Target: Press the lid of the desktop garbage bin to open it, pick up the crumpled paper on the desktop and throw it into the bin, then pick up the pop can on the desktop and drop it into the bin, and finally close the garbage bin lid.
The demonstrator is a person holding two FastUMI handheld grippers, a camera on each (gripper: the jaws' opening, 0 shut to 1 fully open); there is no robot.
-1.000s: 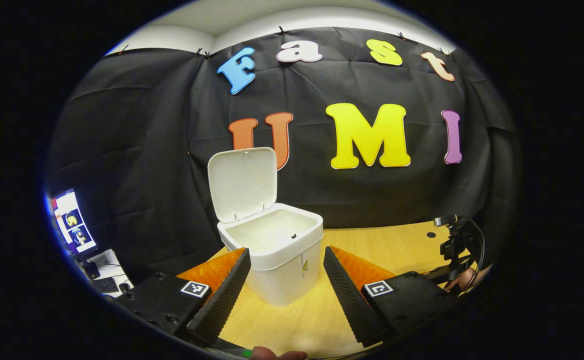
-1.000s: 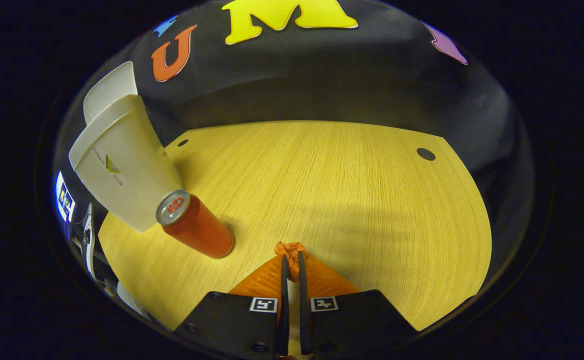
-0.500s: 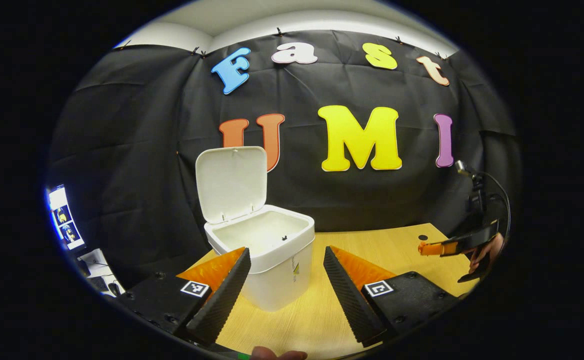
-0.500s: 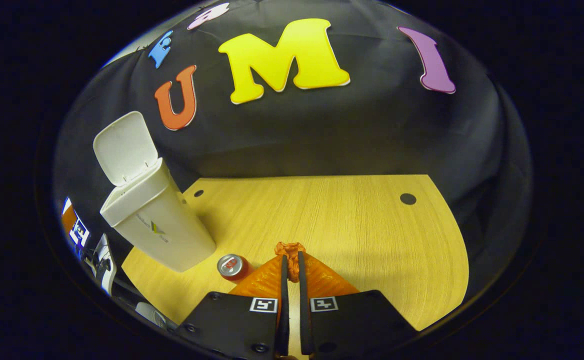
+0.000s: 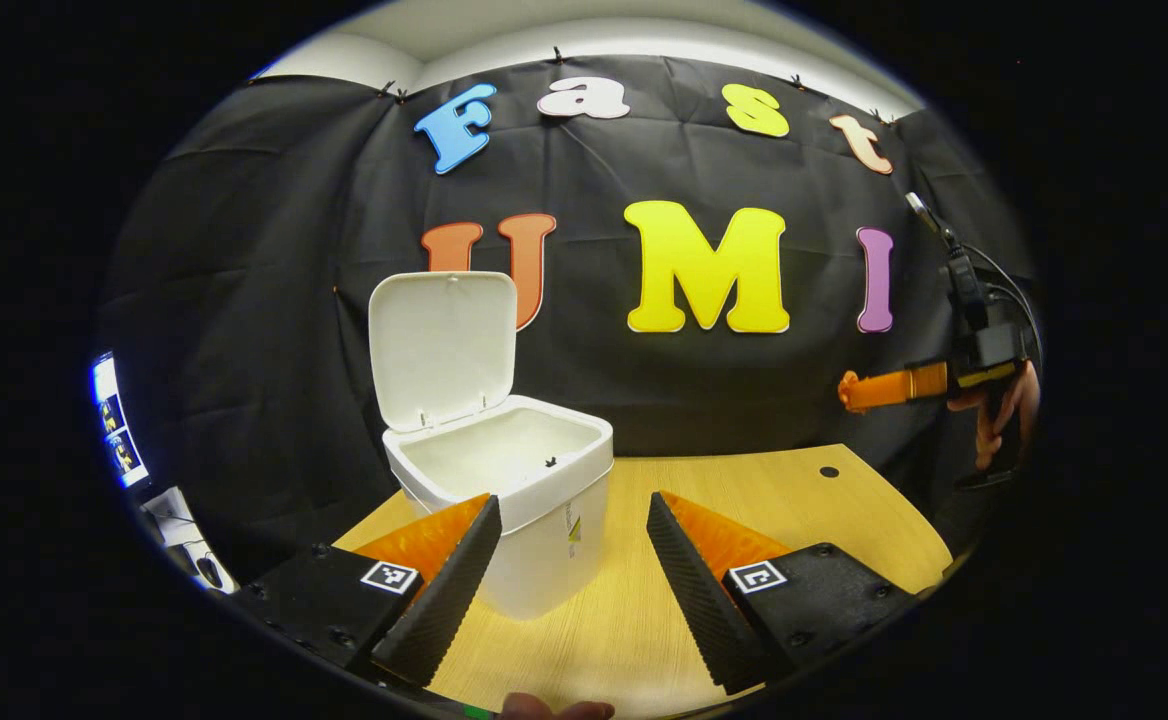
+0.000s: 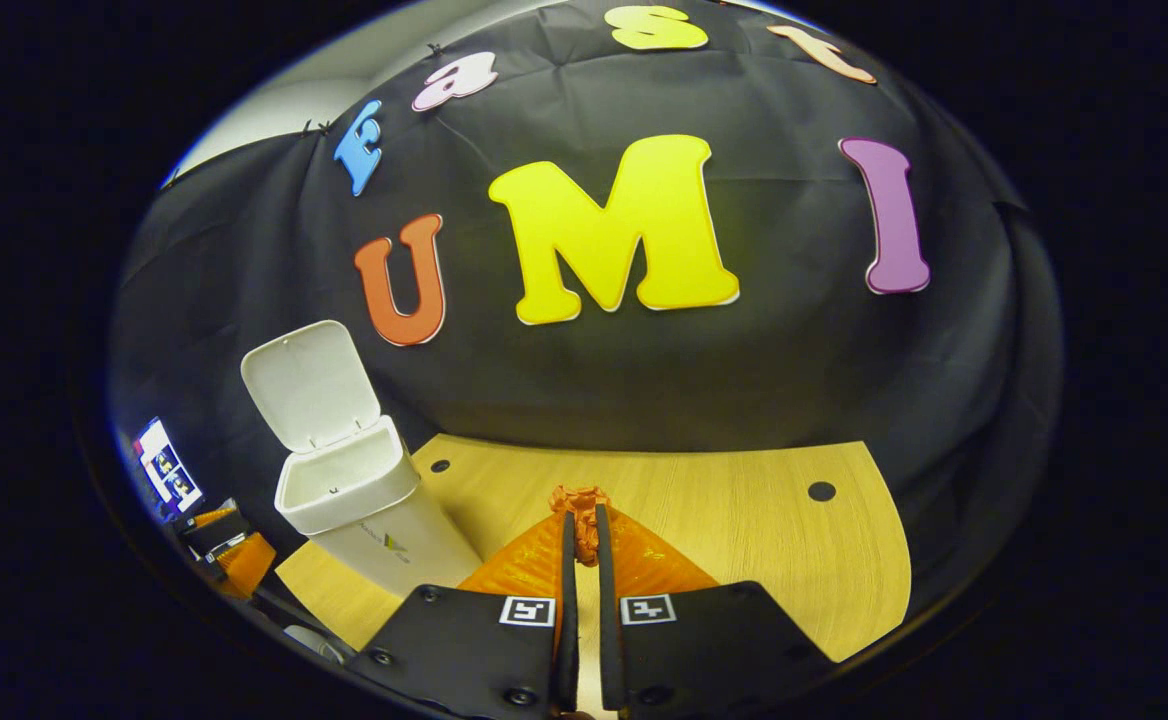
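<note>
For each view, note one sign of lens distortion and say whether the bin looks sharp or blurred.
Left gripper view: the desk edge bows and the wall cloth bulges; the bin and its raised lid look sharp. Right gripper view: the bin leans sideways near the image edge and the desk curves; it is small but fairly sharp.

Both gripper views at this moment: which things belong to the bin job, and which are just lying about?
Job:
- garbage bin, lid open
- crumpled paper, pinched in the right gripper
- left gripper, open, near the bin
- table

Lying about:
- monitor at the booth's edge
- keyboard and mouse below it
</note>
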